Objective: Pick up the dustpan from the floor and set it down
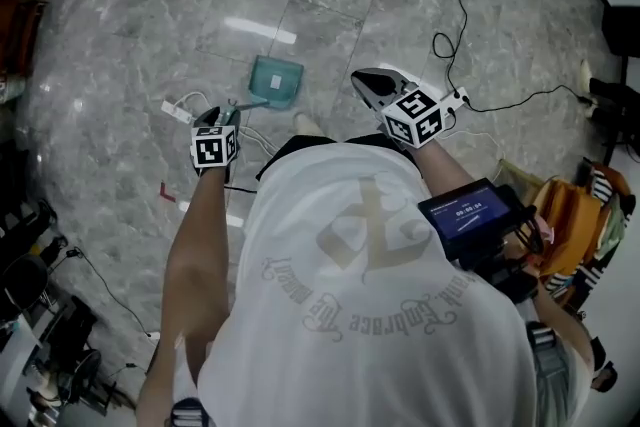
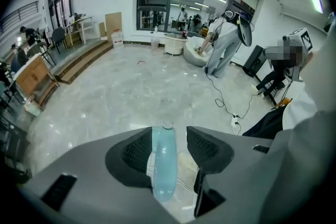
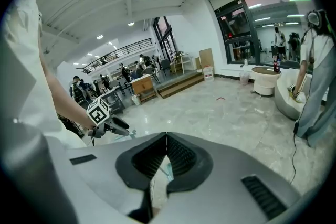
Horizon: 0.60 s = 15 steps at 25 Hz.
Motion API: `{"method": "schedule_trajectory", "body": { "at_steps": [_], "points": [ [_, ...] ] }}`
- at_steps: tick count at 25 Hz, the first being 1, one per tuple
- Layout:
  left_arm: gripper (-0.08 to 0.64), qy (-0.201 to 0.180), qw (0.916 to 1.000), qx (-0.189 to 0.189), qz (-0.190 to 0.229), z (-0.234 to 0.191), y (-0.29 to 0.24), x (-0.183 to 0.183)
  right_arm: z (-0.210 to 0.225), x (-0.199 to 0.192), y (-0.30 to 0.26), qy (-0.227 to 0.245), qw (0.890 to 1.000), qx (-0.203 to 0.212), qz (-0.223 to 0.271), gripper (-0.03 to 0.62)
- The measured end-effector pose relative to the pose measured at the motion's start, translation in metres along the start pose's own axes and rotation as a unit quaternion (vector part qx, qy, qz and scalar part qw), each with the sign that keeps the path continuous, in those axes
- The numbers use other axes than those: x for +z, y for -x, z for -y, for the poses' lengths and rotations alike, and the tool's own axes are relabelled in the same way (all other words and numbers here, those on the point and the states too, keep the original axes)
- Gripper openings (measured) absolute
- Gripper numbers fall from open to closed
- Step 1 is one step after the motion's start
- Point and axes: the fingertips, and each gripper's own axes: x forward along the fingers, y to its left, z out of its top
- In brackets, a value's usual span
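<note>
The teal dustpan (image 1: 275,82) sits low over the marble floor, its handle running back toward my left gripper (image 1: 229,112). In the left gripper view the pale blue handle (image 2: 164,165) stands between the jaws of the left gripper (image 2: 169,131). It leans against the left pad (image 2: 137,152), and a gap separates it from the right pad (image 2: 206,148), so the jaws are open around it. My right gripper (image 1: 375,85) hovers to the right of the dustpan. In its own view the right gripper (image 3: 167,137) has its tips touching and holds nothing.
A white power strip (image 1: 177,111) with cords lies left of the dustpan. A black cable (image 1: 455,40) winds across the floor at the right. A screen device (image 1: 468,216) and an orange bag (image 1: 568,215) sit near my right side. Dark equipment (image 1: 40,315) crowds the lower left.
</note>
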Motion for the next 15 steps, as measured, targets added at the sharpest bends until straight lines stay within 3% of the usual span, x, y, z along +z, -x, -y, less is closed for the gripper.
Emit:
{"method": "schedule_trajectory", "body": {
  "at_steps": [6, 11, 15],
  "points": [
    [0.247, 0.006, 0.9981, -0.013, -0.06, -0.009, -0.032, -0.013, 0.014, -0.01, 0.01, -0.021, 0.999, -0.028, -0.011, 0.017],
    [0.243, 0.002, 0.9972, -0.018, -0.072, -0.003, -0.046, -0.017, 0.017, -0.015, 0.021, -0.026, 0.999, -0.044, -0.015, 0.017],
    [0.127, -0.008, 0.997, 0.014, -0.075, -0.001, -0.046, -0.019, 0.017, -0.019, 0.032, -0.024, 0.998, -0.053, -0.017, 0.017]
  ]
}}
